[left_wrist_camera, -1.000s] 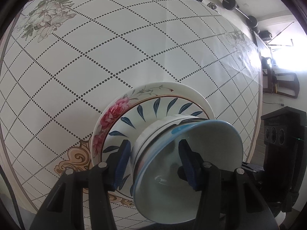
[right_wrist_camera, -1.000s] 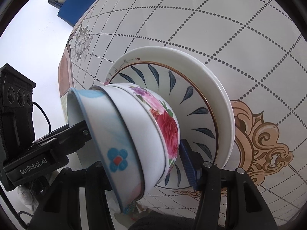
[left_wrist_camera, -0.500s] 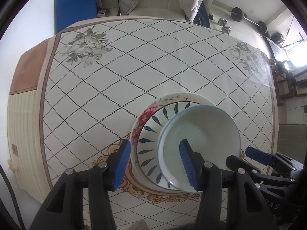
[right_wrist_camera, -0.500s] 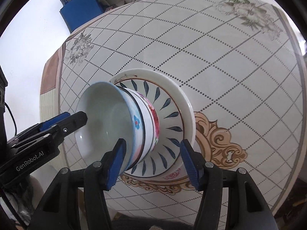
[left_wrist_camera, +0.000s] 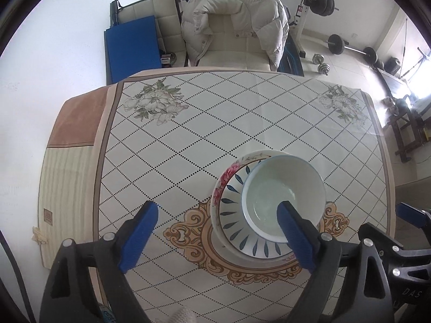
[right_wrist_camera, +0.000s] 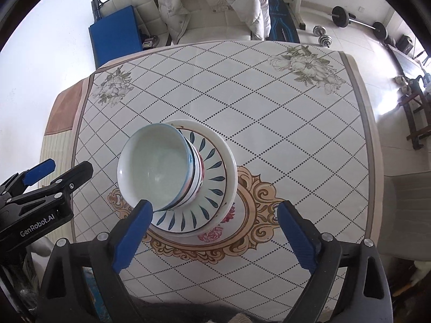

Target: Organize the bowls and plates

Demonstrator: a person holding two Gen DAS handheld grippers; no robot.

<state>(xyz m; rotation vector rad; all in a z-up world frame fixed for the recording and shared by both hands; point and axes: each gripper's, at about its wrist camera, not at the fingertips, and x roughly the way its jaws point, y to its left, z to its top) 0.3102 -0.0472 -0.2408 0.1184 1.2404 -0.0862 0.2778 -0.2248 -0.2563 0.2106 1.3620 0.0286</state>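
1. both claws are opening: the left gripper (left_wrist_camera: 216,238) and right gripper (right_wrist_camera: 214,238) gape wide, holding nothing.
2. the bowls (right_wrist_camera: 156,169) sit nested on the 2 stacked plates (right_wrist_camera: 215,177), mid table (right_wrist_camera: 269,107); stacking looks finished.
3. a second ago both claws were narrower and close around the stack; now they hang high above it.

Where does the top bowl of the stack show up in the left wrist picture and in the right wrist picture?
Left wrist: top bowl right of centre, behind the right blue finger.
Right wrist: top bowl left of centre, above the left blue finger.
Shared landmark: the gold scroll print on the tablecloth around the stack.
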